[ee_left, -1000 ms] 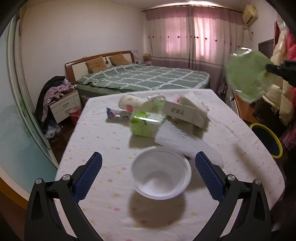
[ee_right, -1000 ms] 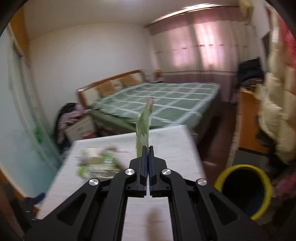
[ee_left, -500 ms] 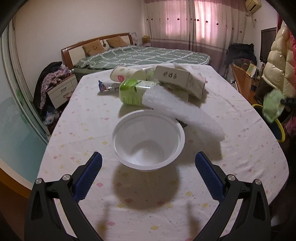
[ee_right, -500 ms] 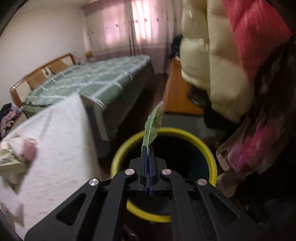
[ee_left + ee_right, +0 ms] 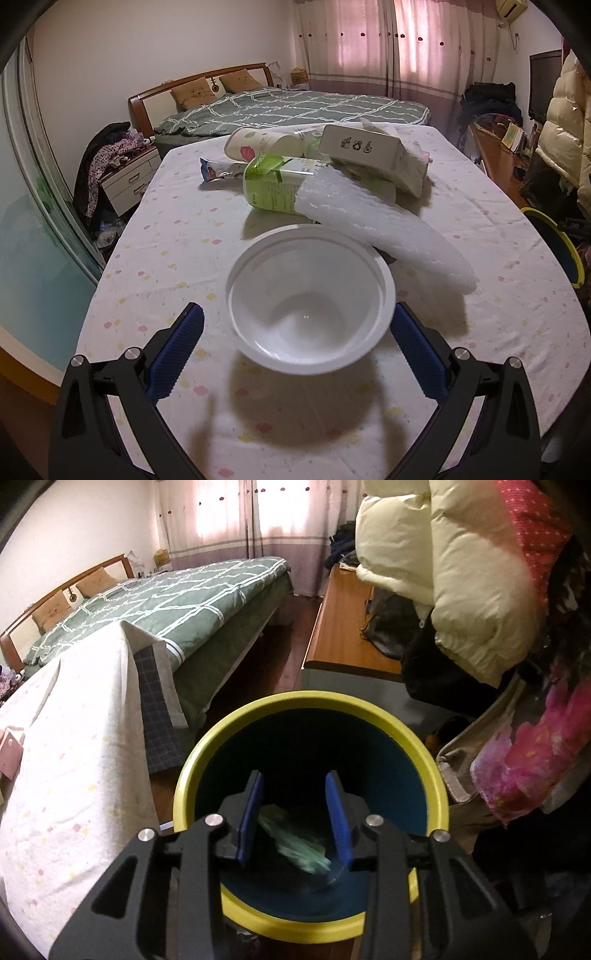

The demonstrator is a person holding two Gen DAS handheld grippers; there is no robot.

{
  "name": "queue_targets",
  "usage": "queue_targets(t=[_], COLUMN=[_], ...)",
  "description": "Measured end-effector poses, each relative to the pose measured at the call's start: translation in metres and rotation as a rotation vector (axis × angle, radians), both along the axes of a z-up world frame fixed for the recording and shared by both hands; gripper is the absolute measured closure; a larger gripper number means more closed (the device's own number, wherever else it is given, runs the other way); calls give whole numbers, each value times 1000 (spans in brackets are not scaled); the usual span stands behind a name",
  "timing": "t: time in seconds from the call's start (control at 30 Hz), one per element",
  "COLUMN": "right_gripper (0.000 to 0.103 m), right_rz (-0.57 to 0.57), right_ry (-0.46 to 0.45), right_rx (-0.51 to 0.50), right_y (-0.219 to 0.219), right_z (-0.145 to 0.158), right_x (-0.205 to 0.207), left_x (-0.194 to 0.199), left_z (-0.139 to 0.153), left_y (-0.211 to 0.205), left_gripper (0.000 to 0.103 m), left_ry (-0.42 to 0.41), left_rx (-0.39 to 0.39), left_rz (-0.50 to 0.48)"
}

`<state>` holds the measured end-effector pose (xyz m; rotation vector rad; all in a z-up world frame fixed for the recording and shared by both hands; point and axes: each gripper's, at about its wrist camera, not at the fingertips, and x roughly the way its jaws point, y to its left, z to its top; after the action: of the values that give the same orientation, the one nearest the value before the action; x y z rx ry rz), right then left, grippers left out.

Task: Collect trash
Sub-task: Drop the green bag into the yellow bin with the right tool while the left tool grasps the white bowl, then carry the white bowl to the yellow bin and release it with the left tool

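Hovering over the bin [image 5: 434, 771], the right gripper [image 5: 295, 808] has its blue pads [image 5: 251, 808] parted with nothing between them. A crumpled green wrapper [image 5: 295, 840] lies at the bottom of the bin, seen through the gap between the pads. The bin is dark blue inside with a yellow rim; it stands on the floor just beside the table's [image 5: 74, 760] hanging cloth, which lies at 9 o'clock in the right wrist view.

At the table, the left gripper [image 5: 297, 323] is spread wide — one blue pad sits at each side of a white plastic bowl [image 5: 310, 299], neither seen touching it. The bowl stands upright and holds nothing. Remaining trash lies piled at 12 o'clock from the bowl:
- a white foam sleeve [image 5: 376, 229], its near end resting by the bowl's rim at 1 o'clock;
- a green-labelled bottle [image 5: 273, 184] on its side, partly under the sleeve;
- a white carton [image 5: 373, 157] on top of the pile;
- a cream tube [image 5: 255, 142] and a blue-ended wrapper [image 5: 218, 171] behind.

From the left wrist view the bin's rim [image 5: 546, 225] shows at 3 o'clock, beyond the table's edge.
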<state>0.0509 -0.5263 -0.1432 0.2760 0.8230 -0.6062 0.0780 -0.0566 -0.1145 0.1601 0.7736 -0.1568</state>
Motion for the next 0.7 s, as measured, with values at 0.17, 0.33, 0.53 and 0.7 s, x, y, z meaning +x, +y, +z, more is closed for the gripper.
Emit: queue_targets(t=[0.17,0.33,0.53,0.7], right_gripper=[69,69,69,69], right_rz=[2,7,31,51], right_ry=[1,-15,-50,-67], right_rx=[5,4,-14,-42], right_y=[3,6,19,28], right_z=[-1,4,20,33], right_x=[2,1,-15,-29], left_x=[11,20,8,-27], left_z=[-6,-11,0,24], left_y=[-5,-5,-6,-13], left_gripper=[11,22,22,22], left_ry=[18,38,3,-5], left_rx=[3,-35,-10,0], left_rz=[-26,-38,-68,-167])
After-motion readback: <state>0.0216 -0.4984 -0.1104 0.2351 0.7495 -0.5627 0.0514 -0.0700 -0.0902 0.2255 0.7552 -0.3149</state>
